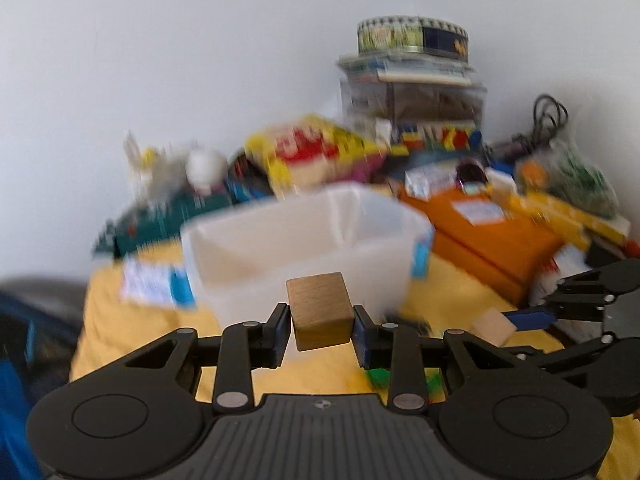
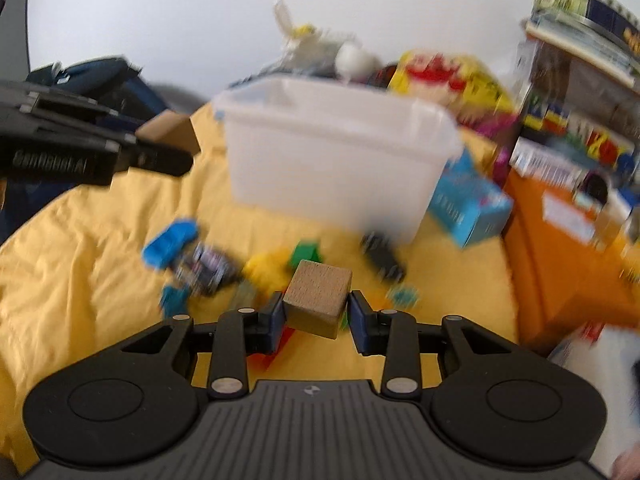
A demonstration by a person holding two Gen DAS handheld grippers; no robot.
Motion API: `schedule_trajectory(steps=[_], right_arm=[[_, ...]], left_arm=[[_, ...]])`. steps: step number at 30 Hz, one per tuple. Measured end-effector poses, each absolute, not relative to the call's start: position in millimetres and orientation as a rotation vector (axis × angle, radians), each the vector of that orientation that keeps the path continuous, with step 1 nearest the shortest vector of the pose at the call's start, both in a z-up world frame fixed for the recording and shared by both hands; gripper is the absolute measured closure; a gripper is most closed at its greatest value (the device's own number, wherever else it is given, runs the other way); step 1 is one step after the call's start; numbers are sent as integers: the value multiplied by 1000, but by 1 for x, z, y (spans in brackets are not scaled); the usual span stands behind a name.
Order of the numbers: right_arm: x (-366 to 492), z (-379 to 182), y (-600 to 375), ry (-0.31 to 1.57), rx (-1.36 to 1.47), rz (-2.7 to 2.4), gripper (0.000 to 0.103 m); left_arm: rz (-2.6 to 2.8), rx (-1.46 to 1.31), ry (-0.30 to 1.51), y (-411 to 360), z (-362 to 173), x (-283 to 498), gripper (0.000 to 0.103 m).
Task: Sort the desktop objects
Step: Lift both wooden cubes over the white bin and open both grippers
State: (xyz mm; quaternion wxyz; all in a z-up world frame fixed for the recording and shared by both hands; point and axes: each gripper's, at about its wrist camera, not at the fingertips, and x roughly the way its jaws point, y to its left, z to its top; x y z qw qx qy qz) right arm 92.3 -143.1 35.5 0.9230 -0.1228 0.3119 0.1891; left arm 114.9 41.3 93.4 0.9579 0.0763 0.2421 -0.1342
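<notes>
My left gripper [image 1: 320, 314] is shut on a brown wooden cube [image 1: 320, 300], held in the air just in front of a white plastic bin [image 1: 248, 240]. My right gripper [image 2: 317, 302] is shut on a second, paler wooden cube [image 2: 320, 292] that sits tilted between the pads, above the yellow cloth [image 2: 80, 280]. In the right wrist view the bin [image 2: 336, 160] stands straight ahead. The left gripper's cube [image 2: 170, 130] hangs at the bin's left. Both views are blurred.
Loose toys lie on the cloth before the bin: a blue car [image 2: 170, 242], a black car [image 2: 382, 258], a green brick [image 2: 306, 250], a yellow piece [image 2: 268, 268]. An orange box [image 1: 492, 244], a blue box [image 2: 468, 204] and stacked boxes [image 1: 412, 92] crowd the right and back.
</notes>
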Motion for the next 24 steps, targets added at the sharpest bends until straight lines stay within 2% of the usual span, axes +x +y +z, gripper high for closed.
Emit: schedule_trajectory(steps=[5,10,15,19,24], right_arm=[[134,65,-145,539,-285,350,66],[183,90,-137,472,-292,318,66],[243,95,-120,475,-231,298,65],[261,80,-116,514,-256,286,57],[224,69,-121,487,-300,318,58]], left_arm=[[-265,205,423,37,113,158,67],[-238,211,404,32,112,205,67],[-159,166,498,37,100,254,64],[-174,153,490,49,100,240,55],[-205,157,482,66,94,185,52]])
